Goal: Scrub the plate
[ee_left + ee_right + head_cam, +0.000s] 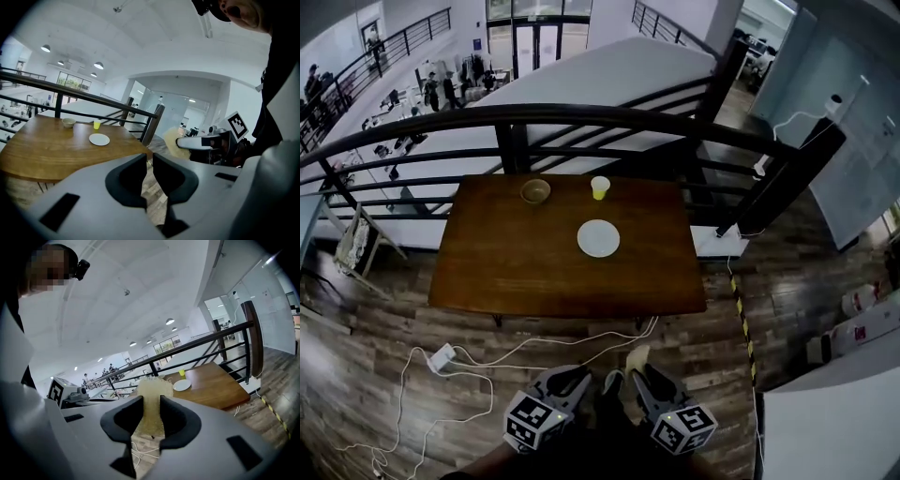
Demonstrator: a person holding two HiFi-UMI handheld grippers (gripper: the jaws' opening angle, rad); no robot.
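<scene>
Holding soft scrubber (151, 404), right fingers (124, 420) | left fingers (126, 180) parted, empty | plate (598, 238) ahead: stiff, slick, fragile, pin rim

Wooden table (516, 272): bowl (535, 191), yellow cup (600, 187). Black railing (581, 117) behind; white cable (487, 361) on floor.

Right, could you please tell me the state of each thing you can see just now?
plate: flat on the table, bare, untouched.
yellow cup: upright, beyond the plate.
bowl: upright, left of the cup.
scrubber: clamped between the right jaws.
right gripper: shut on the scrubber.
left gripper: jaws slightly apart, empty.
</scene>
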